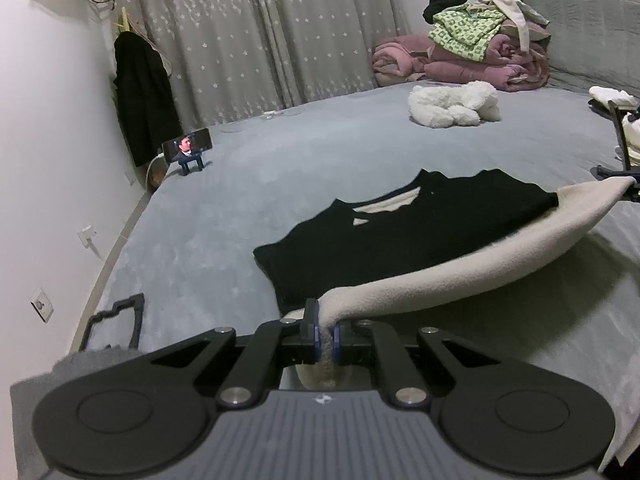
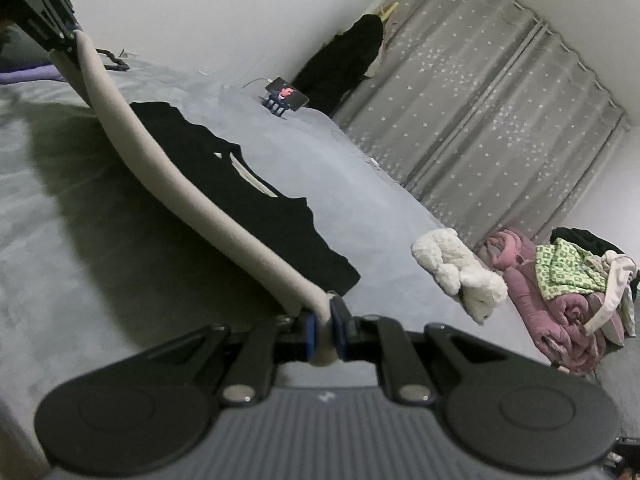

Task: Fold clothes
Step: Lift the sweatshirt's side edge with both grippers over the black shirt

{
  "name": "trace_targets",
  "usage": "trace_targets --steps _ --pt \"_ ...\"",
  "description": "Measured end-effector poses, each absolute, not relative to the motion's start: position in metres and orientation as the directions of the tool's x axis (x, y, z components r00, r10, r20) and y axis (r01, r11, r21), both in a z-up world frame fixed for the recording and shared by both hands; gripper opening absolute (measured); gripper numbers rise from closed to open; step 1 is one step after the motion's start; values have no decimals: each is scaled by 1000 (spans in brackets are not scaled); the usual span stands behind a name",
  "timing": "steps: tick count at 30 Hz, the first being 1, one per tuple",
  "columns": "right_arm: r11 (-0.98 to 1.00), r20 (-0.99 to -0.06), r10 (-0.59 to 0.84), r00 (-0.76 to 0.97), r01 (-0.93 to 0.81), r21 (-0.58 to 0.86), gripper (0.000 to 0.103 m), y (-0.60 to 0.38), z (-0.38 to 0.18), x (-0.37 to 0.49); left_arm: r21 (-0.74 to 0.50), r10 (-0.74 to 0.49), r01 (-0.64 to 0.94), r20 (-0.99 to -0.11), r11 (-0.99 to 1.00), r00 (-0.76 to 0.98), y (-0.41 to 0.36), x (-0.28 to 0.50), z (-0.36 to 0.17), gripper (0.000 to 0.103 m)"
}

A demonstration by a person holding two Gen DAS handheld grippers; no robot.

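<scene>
A black garment with a cream lining point(image 1: 384, 236) lies on the grey bed point(image 1: 240, 208). Its near edge is turned up so the cream inside point(image 1: 460, 272) shows as a raised band stretched between both grippers. My left gripper point(image 1: 326, 338) is shut on one corner of that edge, low at the near side. My right gripper point(image 2: 325, 334) is shut on the other corner. In the right wrist view the cream band point(image 2: 192, 184) runs up to the left gripper point(image 2: 60, 36) at the top left, above the black garment point(image 2: 248, 200).
A fluffy white garment point(image 1: 452, 104) lies further up the bed. Beyond it sits a pile of pink quilt and clothes point(image 1: 480, 40). A phone on a stand point(image 1: 188, 150) plays near the left bed edge. A black frame point(image 1: 116, 320) lies at the near left. Grey curtains point(image 1: 248, 40) hang behind.
</scene>
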State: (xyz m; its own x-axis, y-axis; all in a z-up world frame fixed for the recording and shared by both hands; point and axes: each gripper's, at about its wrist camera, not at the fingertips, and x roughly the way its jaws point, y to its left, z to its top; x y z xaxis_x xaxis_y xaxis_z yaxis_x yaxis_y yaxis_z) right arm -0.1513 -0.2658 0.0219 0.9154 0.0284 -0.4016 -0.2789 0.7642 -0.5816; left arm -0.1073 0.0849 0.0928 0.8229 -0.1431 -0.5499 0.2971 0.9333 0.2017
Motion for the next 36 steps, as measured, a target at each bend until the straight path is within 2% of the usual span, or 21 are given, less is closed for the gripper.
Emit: trace_targets --steps 17,29,36 --pt "802 -345 -79 935 -146 -579 10 -247 40 -67 193 -107 246 -539 950 835 79 -18 102 8" --pt "837 -459 -119 880 -159 -523 11 -241 36 23 149 -119 257 -601 955 791 80 51 76 8" --pt "874 -533 -109 839 -175 -454 14 -253 14 54 16 -204 283 -654 959 729 99 70 66 14"
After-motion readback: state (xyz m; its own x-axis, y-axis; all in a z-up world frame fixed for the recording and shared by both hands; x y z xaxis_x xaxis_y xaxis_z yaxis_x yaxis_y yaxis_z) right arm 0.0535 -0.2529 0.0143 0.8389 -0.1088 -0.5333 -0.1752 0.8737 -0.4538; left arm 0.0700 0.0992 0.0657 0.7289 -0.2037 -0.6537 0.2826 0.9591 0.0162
